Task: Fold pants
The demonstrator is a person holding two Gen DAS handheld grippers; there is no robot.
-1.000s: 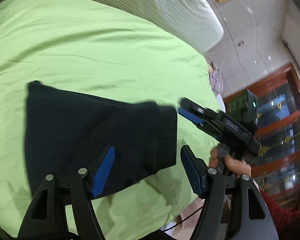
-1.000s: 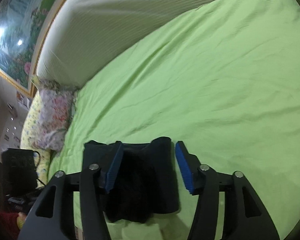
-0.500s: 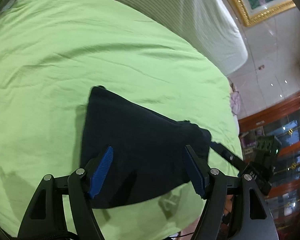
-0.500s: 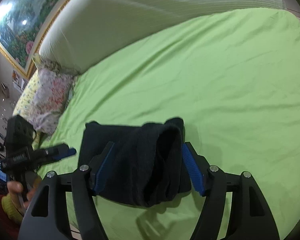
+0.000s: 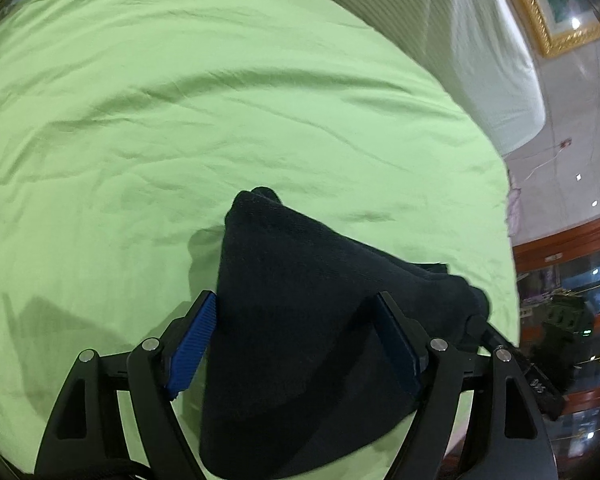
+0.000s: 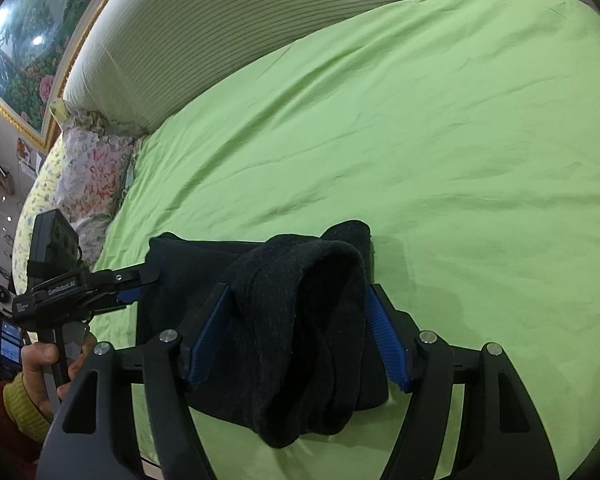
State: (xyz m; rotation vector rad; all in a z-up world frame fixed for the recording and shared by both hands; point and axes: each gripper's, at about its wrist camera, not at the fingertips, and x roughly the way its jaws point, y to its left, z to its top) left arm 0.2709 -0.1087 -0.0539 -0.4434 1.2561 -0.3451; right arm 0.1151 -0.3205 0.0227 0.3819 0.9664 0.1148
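The black pants [image 5: 300, 320] lie folded in a thick bundle on the green bed sheet [image 5: 180, 120] near the bed's front edge. My left gripper [image 5: 300, 344] is open, its blue pads astride the bundle. My right gripper [image 6: 296, 336] is open too, with the rolled end of the pants [image 6: 300, 320] between its pads. The left gripper [image 6: 132, 284] also shows in the right wrist view, at the bundle's left edge. The right gripper's body [image 5: 540, 360] shows in the left wrist view, its tips hidden behind the bundle.
A striped white headboard cushion [image 6: 220, 32] runs along the far side of the bed. Flowered pillows [image 6: 88, 168] lie at the bed's left end. A framed painting [image 6: 20, 40] hangs on the wall. A wooden cabinet [image 5: 572, 264] stands past the bed's edge.
Both grippers have moved in over the pants from either side. The bundle now sits between the pads of each, where before it lay ahead of them.
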